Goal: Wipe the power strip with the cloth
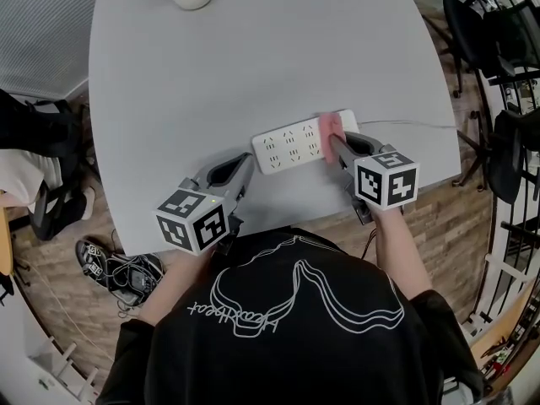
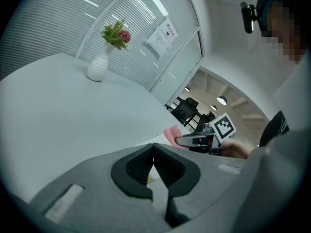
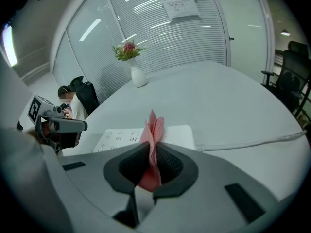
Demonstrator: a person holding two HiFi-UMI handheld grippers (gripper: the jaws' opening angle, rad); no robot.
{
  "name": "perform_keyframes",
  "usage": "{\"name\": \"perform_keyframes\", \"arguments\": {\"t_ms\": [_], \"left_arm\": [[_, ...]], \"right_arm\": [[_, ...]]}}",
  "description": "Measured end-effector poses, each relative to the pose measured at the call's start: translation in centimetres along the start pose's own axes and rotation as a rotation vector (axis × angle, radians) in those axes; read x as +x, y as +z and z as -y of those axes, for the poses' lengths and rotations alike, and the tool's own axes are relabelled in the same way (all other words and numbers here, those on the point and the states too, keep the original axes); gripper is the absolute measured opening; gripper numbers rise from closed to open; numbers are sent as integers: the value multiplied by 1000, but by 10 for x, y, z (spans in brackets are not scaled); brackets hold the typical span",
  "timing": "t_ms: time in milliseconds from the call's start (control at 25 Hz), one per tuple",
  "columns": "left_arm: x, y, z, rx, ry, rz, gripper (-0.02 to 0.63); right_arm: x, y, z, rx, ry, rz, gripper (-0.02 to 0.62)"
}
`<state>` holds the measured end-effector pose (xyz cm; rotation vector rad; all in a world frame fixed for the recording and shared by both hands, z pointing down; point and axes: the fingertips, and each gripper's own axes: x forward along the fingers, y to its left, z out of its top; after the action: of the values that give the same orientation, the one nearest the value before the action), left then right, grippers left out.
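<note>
Right tongs (image 1: 332, 142) clamped on cloth (image 1: 327, 126) over power strip (image 1: 287, 148); left tongs (image 1: 246, 163) together, just beside strip.

Scanning for print now. In the right gripper view a paper notice (image 3: 177, 1) hangs on the blinds (image 3: 218, 28). It has a dark heading, a small icon and fine lines, all too small for me to read. It's in the left gripper view too, tilted, no clearer.

Head view: a white cursive word (image 1: 232, 319) on the person's black shirt (image 1: 337, 344), upside down to me, and I can't read it for sure.

The left marker cube (image 1: 192, 222) and right marker cube (image 1: 386, 180) carry black-and-white square codes, no letters. On the power strip (image 1: 295, 144) I see socket slots only, no lettering I can read.
</note>
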<state>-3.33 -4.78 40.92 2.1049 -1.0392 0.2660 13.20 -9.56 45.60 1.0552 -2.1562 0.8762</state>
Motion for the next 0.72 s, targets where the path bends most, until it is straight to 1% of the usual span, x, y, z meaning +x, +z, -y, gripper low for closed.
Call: {"name": "perform_keyframes", "arguments": {"t_ms": [160, 560, 720], "left_arm": [[0, 1, 0, 1, -2, -3, 14], [3, -3, 2, -1, -3, -13, 14], [1, -4, 0, -3, -4, -14, 14]], "right_arm": [[-2, 1, 9, 11, -16, 5, 46], [-20, 0, 48, 34, -108, 25, 45], [-22, 0, 53, 35, -128, 27, 44]]}}
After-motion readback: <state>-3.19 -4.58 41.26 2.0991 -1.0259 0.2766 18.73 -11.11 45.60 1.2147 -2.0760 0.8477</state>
